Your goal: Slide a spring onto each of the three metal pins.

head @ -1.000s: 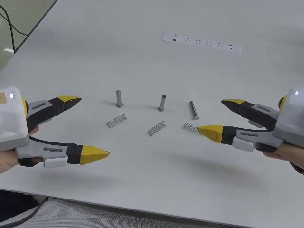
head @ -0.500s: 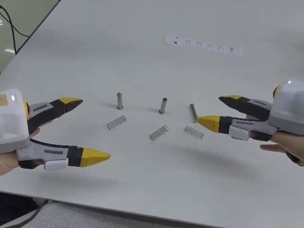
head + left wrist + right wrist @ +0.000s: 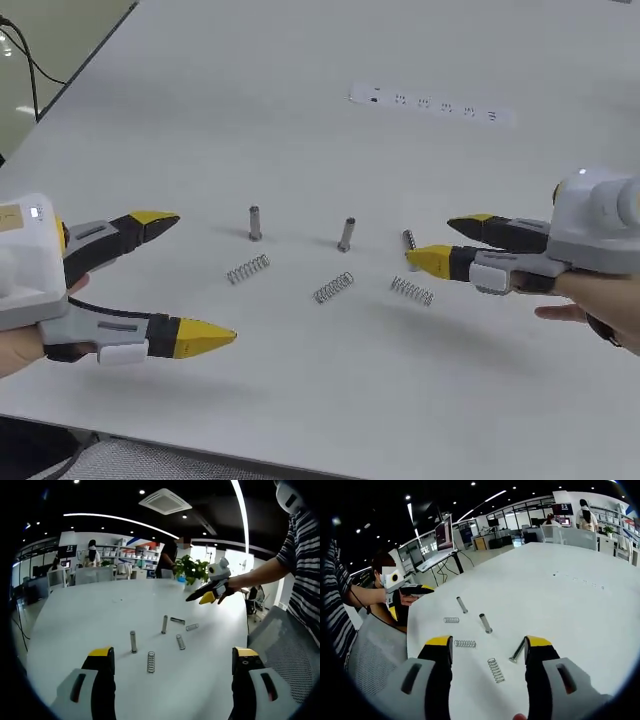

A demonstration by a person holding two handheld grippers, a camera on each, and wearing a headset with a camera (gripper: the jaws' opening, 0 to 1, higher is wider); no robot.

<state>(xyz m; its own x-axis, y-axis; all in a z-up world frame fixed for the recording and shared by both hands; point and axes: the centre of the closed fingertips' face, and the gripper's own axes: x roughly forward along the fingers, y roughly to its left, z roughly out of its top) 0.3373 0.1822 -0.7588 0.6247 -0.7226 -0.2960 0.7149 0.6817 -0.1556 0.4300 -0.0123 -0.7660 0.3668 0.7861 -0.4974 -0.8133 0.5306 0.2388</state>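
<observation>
Yellow-tipped left hand-held gripper (image 3: 206, 277), white table (image 3: 330, 400)

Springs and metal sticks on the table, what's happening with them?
A person holds the left hand-held gripper and the right hand-held gripper over a white table. Both are open and empty. The right one hovers by the right pin, which lies flat; the left pin and middle pin stand upright. The left spring, middle spring and right spring lie loose nearby, none on a pin yet.
</observation>
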